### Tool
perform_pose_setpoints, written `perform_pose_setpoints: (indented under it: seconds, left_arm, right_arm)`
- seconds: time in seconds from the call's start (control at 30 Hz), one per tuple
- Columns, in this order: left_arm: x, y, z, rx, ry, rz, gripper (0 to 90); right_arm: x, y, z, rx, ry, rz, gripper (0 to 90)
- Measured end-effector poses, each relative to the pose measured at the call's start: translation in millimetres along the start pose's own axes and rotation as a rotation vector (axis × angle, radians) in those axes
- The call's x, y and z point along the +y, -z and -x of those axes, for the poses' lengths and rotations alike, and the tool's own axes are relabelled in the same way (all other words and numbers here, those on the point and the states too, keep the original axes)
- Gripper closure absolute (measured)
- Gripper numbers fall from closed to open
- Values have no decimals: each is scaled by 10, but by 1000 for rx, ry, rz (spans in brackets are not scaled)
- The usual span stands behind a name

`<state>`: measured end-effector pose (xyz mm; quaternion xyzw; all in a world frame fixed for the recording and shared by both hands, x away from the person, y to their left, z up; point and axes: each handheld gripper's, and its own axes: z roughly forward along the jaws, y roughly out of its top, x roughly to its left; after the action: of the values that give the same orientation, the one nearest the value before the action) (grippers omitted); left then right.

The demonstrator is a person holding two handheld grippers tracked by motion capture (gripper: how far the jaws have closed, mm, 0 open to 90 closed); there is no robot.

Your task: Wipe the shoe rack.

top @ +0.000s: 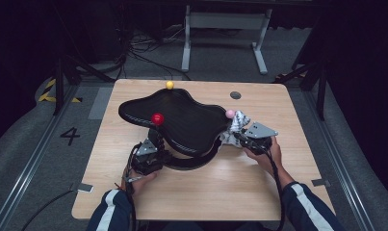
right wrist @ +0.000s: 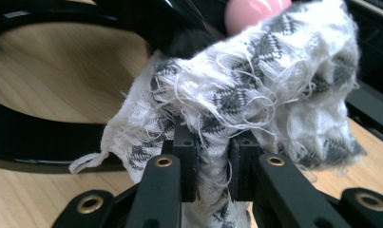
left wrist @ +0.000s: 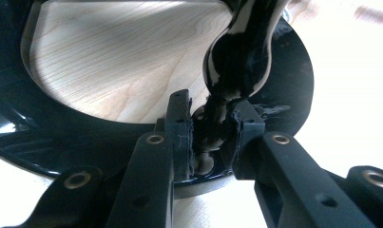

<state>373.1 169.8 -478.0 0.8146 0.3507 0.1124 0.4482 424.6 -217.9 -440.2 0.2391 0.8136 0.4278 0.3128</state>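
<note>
High view shows the wiping step: left gripper [top: 150, 144] clenched on the black stand's stem [left wrist: 213, 128] at lower centre, right gripper [top: 239, 137] grasping a patterned cloth [top: 236, 126] against the tray [top: 182, 120] edge, centre right. Next, I judge, rub along that rim.

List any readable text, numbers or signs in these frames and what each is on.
"4": a large dark digit on the grey floor left of the table.
Yellow and black hazard stripes on the floor at far left: a marking, no words.
No text can be seen on the black stand, the cloth, the coloured balls or either gripper.
</note>
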Motion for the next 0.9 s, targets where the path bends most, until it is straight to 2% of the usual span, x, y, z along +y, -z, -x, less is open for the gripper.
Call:
perform_pose_setpoints:
  seconds: [0.1, 0.17, 0.23, 0.3, 0.33, 0.43, 0.5, 0.67, 0.9]
  left_arm:
    - [2, -5, 6, 2, -7, 0, 743]
    - [2, -8, 7, 1, -9, 2, 743]
    - [6, -2, 4, 11, -32, -4, 743]
    - [1, -7, 25, 14, -15, -3, 743]
    - [2, -9, 27, 16, -20, -1, 743]
    - [12, 0, 13, 26, -53, -15, 743]
    - [11, -5, 20, 23, -43, -8, 743]
    - [10, -12, 15, 16, -41, -1, 743]
    - [7, -7, 14, 17, -36, -2, 743]
  right_arm:
    - [48, 25, -51, 22, 37, 14, 774]
    - [58, 37, -65, 28, 45, 26, 774]
    - [88, 64, -87, 50, 52, 44, 774]
    - [134, 95, -128, 68, 78, 62, 774]
    - [177, 128, -174, 89, 98, 83, 774]
    - [266, 191, -272, 112, 134, 113, 773]
    - [296, 212, -302, 124, 142, 124, 774]
    - [432, 295, -467, 148, 205, 160, 773]
    - [509, 392, -546, 174, 239, 187, 773]
